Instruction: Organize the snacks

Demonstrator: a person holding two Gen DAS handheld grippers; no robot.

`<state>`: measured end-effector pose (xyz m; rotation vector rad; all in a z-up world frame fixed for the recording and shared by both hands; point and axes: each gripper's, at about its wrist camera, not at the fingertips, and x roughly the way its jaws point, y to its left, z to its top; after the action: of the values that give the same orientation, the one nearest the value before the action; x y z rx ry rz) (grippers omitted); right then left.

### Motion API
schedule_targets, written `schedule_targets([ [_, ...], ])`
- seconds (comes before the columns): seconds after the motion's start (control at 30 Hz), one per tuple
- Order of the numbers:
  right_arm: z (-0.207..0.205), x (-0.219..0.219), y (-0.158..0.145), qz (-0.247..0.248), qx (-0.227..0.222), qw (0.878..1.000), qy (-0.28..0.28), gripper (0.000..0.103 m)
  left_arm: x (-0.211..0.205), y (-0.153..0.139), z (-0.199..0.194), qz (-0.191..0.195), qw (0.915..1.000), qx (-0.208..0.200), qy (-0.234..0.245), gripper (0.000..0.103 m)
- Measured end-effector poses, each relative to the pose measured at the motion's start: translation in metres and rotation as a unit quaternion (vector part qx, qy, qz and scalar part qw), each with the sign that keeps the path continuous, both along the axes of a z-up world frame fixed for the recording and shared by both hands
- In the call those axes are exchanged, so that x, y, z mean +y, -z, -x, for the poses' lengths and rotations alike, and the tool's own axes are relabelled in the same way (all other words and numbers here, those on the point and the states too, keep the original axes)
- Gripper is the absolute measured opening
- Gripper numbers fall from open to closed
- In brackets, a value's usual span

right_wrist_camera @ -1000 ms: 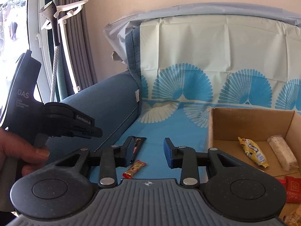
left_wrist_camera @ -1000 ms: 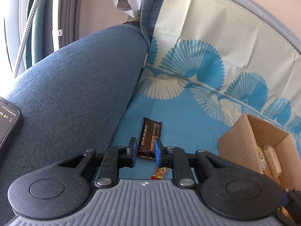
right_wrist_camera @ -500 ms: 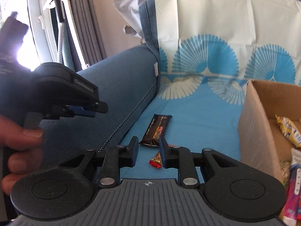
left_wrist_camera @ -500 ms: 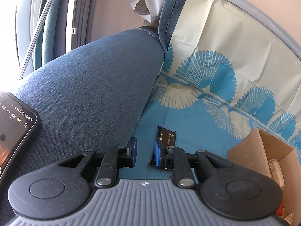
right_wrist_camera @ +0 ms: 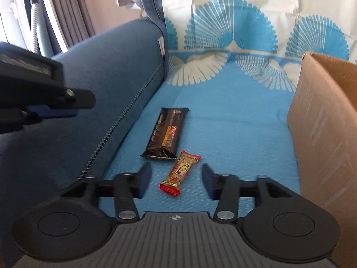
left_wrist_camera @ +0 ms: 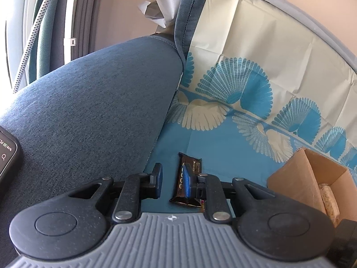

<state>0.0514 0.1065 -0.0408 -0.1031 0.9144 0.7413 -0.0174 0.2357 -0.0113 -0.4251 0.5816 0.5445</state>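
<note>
Bright daylight comes in from the window [left_wrist_camera: 13,22] at the top left, and it glows white there. The blue cloth [right_wrist_camera: 223,116] looks sunny and clear. The sofa arm [left_wrist_camera: 89,102] is darker and in soft shade. Both pictures bend round at the edges, and the corners go dark. In the right view the gripper [right_wrist_camera: 176,178] fingers look smeary, and the box [right_wrist_camera: 323,134] is a bit blurry.

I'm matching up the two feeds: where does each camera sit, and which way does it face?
Left wrist: on the left gripper, facing down at the sofa seat by the armrest; own jaws show.
Right wrist: on the right gripper, facing down at the small snack bar; jaws opening, left gripper visible.
Shared: dark snack bar, cardboard box.
</note>
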Motion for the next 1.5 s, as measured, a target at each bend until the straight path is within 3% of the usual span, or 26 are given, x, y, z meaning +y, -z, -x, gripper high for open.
schedule_targets([
  [0.27,-0.01,0.016,0.025,0.042,0.019,0.999,-0.003,0.054,0.002,0.002,-0.007,0.009,0.9999,-0.005,-0.001,0.022],
  [0.43,-0.008,0.017,0.027,0.054,0.01,0.998,-0.016,0.028,-0.002,0.003,-0.012,0.008,0.9999,-0.005,0.004,0.022],
  [0.8,-0.009,-0.012,0.01,0.044,0.012,0.999,0.011,0.027,-0.003,0.008,-0.014,0.001,1.0,0.003,0.007,0.022],
  [1.13,0.027,-0.064,-0.014,0.047,0.008,0.998,-0.042,0.027,-0.016,0.015,-0.03,0.013,0.9989,0.005,0.044,0.022],
  [1.27,0.04,-0.079,-0.008,0.051,0.004,0.997,-0.055,0.027,-0.018,0.023,-0.041,0.019,0.9983,0.011,0.054,0.03],
  [1.37,0.032,-0.083,-0.007,0.029,0.035,0.998,-0.05,0.029,-0.015,0.032,-0.052,0.025,0.998,0.023,0.054,0.034],
  [1.43,0.032,-0.081,-0.005,0.041,0.02,0.998,-0.052,0.04,-0.013,0.038,-0.058,0.03,0.9978,0.028,0.052,0.038],
  [1.5,0.031,-0.078,0.001,0.058,0.025,0.996,-0.056,0.041,-0.011,0.044,-0.065,0.028,0.9978,0.037,0.048,0.044],
])
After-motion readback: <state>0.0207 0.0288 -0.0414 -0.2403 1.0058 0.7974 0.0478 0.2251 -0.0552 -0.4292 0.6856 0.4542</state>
